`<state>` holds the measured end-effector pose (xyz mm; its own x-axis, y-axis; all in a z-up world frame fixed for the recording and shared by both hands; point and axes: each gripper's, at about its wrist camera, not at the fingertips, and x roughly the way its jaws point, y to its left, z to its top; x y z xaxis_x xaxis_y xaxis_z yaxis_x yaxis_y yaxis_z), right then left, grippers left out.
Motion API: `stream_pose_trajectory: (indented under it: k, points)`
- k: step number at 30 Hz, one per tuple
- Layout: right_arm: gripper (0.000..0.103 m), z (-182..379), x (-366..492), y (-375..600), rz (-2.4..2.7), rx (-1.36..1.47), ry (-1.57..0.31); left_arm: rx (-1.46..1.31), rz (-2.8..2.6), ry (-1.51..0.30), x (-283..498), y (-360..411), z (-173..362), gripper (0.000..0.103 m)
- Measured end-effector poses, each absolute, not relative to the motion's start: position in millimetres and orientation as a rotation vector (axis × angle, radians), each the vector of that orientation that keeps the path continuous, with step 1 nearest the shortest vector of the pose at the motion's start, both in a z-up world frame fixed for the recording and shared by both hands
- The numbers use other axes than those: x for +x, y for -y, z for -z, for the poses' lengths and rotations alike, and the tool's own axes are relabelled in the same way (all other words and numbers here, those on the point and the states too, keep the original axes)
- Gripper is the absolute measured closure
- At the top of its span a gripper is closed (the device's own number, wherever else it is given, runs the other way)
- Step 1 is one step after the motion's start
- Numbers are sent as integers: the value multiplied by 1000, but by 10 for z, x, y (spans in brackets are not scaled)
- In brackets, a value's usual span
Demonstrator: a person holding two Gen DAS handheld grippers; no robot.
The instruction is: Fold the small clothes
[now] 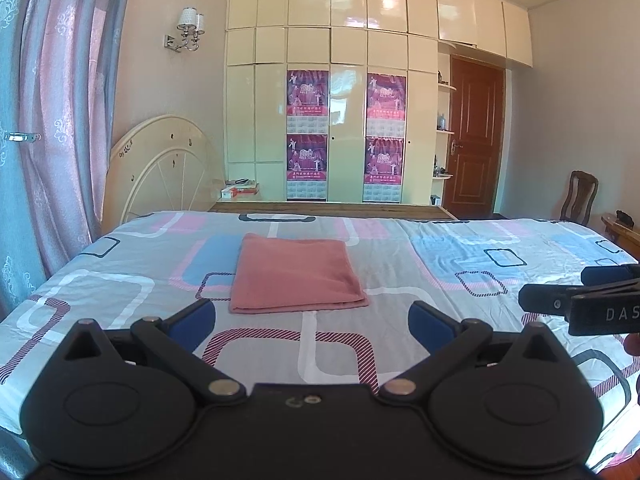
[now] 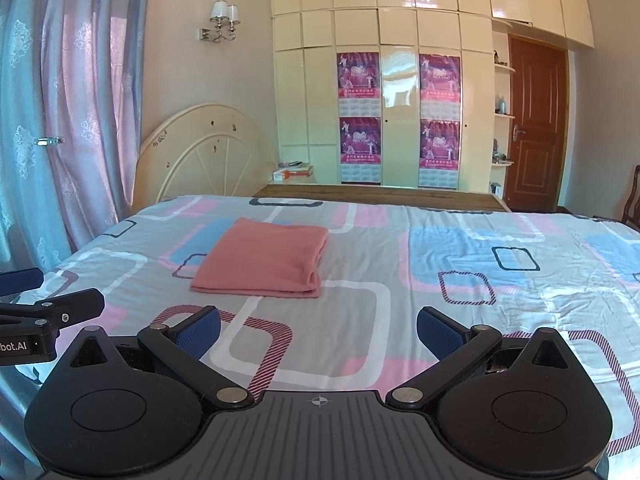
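The left tongs (image 1: pixel 312 320) are spread wide, their blue-padded fingers (image 1: pixel 430 326) far apart and holding nothing. The right tongs (image 2: pixel 318 330) are spread wide too, with nothing between the pads. Each pair points forward, held level side by side, and each shows at the edge of the other's view.

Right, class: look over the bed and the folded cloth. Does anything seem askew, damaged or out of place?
Nothing stands out. The pink cloth lies folded flat on the bedsheet, and the left gripper and right gripper are both open, clear of it.
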<state>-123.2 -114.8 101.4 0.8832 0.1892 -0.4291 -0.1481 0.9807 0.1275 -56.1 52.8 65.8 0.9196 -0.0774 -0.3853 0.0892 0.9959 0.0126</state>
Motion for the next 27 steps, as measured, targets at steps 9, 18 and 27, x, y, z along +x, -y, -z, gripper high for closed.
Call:
stream_pose_trajectory:
  k: [9, 18, 27]
  points:
    - [0, -1009, -1229, 1160, -178, 90, -452, 33, 89, -391, -555, -522, -683, 0]
    - [0, -1004, -1228, 1175, -183, 83, -457, 33, 89, -391, -548, -528, -684, 0]
    - [0, -993, -1216, 1185, -183, 85, -457, 35, 87, -394, -529, -524, -693, 0]
